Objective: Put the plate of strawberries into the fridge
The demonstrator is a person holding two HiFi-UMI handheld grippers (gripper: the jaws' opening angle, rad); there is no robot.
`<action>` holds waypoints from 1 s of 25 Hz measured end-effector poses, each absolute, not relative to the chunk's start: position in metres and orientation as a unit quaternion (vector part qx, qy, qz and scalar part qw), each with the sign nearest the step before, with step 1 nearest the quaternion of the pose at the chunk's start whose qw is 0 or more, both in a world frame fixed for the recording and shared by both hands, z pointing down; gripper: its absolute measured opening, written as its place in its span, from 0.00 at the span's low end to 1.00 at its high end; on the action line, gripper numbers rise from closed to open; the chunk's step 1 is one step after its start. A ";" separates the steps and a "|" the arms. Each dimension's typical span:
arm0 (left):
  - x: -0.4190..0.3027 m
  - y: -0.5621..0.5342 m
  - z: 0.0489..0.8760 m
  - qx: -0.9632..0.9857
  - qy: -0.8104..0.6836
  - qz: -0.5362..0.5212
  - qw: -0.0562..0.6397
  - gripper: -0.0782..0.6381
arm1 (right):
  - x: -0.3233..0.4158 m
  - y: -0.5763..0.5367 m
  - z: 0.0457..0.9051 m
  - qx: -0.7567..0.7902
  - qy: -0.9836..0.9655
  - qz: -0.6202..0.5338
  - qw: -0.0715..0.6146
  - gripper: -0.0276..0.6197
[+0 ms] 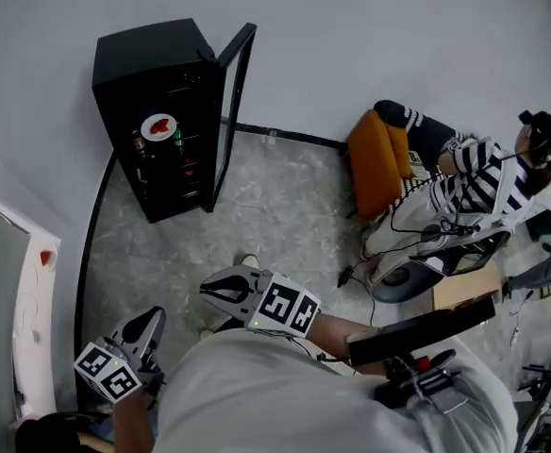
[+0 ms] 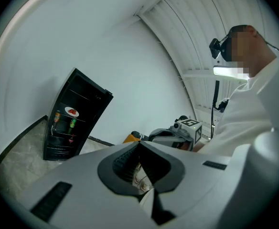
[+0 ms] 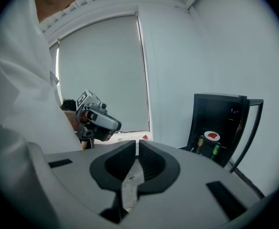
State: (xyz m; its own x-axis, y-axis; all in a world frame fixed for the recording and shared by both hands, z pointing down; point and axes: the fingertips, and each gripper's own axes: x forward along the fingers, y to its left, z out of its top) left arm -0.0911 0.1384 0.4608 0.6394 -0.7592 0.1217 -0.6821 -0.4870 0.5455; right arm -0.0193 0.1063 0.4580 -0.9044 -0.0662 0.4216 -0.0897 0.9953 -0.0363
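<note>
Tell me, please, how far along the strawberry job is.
Done: the plate of strawberries sits inside the fridge. In hand: nothing; the left claw and right claw are shut and empty, away from it. Left: probably only the fridge door, which stands open.

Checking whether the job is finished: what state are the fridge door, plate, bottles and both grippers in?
Fridge door, open.
Plate of strawberries, on a fridge shelf.
Bottles, upright in the fridge.
Left gripper, shut, empty.
Right gripper, shut, empty.
</note>
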 end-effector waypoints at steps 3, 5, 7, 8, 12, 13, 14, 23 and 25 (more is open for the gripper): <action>-0.107 0.116 0.464 0.858 -0.419 -0.061 0.289 0.13 | -0.033 0.084 0.460 0.042 -0.975 0.034 0.215 0.09; -0.112 0.102 0.466 0.857 -0.420 -0.058 0.292 0.13 | -0.038 0.070 0.462 0.043 -0.976 0.036 0.212 0.09; -0.108 0.096 0.468 0.856 -0.423 -0.056 0.294 0.13 | -0.034 0.064 0.463 0.040 -0.976 0.037 0.210 0.09; -0.106 0.092 0.469 0.855 -0.424 -0.056 0.294 0.13 | -0.032 0.061 0.464 0.038 -0.976 0.038 0.210 0.09; -0.103 0.073 0.465 0.853 -0.426 -0.057 0.297 0.13 | -0.031 0.046 0.463 0.033 -0.976 0.043 0.212 0.09; -0.102 0.069 0.463 0.852 -0.427 -0.057 0.297 0.13 | -0.032 0.043 0.462 0.032 -0.976 0.045 0.212 0.09; -0.101 0.065 0.462 0.852 -0.428 -0.057 0.298 0.13 | -0.032 0.040 0.461 0.030 -0.976 0.045 0.212 0.09; -0.092 0.039 0.469 0.845 -0.427 -0.055 0.317 0.13 | -0.032 0.007 0.461 0.020 -0.974 0.052 0.220 0.08; -0.090 0.034 0.472 0.842 -0.430 -0.052 0.321 0.13 | -0.032 0.003 0.464 0.017 -0.974 0.053 0.222 0.08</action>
State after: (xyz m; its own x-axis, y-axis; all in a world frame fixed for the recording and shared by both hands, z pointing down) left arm -0.0904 0.0341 0.4720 0.6247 -0.7580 0.1877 -0.6906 -0.4240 0.5859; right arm -0.0315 0.0031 0.4635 -0.9011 -0.0089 0.4335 -0.0561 0.9938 -0.0963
